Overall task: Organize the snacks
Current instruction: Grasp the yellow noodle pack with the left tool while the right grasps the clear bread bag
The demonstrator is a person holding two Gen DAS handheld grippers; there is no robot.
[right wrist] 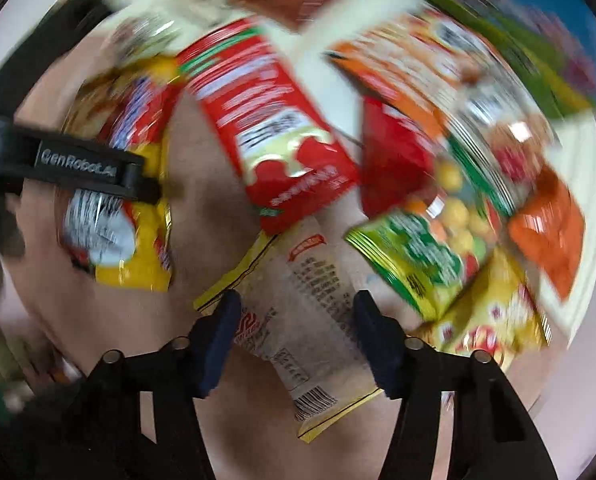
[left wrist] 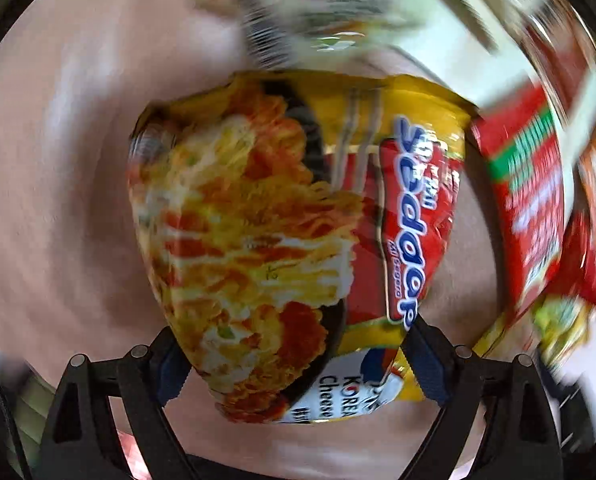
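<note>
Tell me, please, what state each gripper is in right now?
Left gripper: shut on the noodle packet.
Right gripper: fingers either side of the beige packet; grip cannot be told.

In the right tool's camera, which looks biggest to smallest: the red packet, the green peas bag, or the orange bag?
1. Red packet
2. Green peas bag
3. Orange bag

The picture is blurry and the fisheye bends things, so the last two are close.

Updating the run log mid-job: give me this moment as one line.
left gripper: shut on yellow noodle packet | right gripper: astride beige packet, grip unclear | red packet: loose on table
</note>
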